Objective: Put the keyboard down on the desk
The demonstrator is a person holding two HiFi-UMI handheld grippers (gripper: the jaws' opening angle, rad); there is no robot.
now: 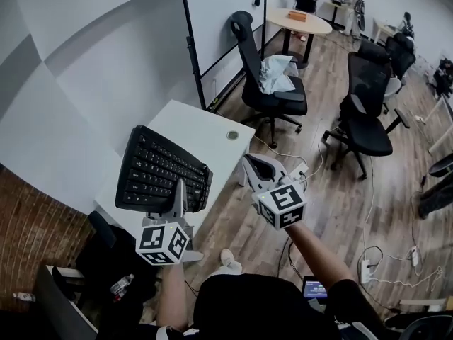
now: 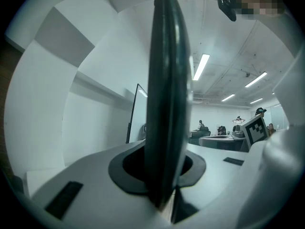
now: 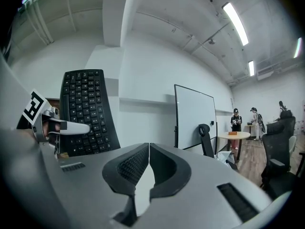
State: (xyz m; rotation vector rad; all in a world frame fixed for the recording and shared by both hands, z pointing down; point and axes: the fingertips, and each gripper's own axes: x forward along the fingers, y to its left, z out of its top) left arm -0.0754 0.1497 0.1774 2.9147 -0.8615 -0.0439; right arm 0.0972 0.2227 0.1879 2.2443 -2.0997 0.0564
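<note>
A black keyboard [image 1: 163, 170] hangs over the near end of the white desk [image 1: 205, 129], keys toward me. My left gripper [image 1: 180, 193] is shut on its near edge. In the left gripper view the keyboard [image 2: 164, 104] stands edge-on between the jaws of the left gripper [image 2: 164, 180], hiding much of the room. My right gripper [image 1: 256, 167] is to the right of the desk, over the wooden floor. In the right gripper view the right gripper [image 3: 149, 161] has its pads pressed together with nothing between them. That view also shows the keyboard [image 3: 88, 111] and the left gripper [image 3: 66, 127] at the left.
A whiteboard [image 1: 219, 20] stands behind the desk. A black office chair [image 1: 272, 83] with white cloth on its seat is beyond the desk, and more chairs [image 1: 368, 112] stand to the right. Cables and a power strip [image 1: 364, 268] lie on the floor. People stand by a round table [image 1: 301, 21] at the back.
</note>
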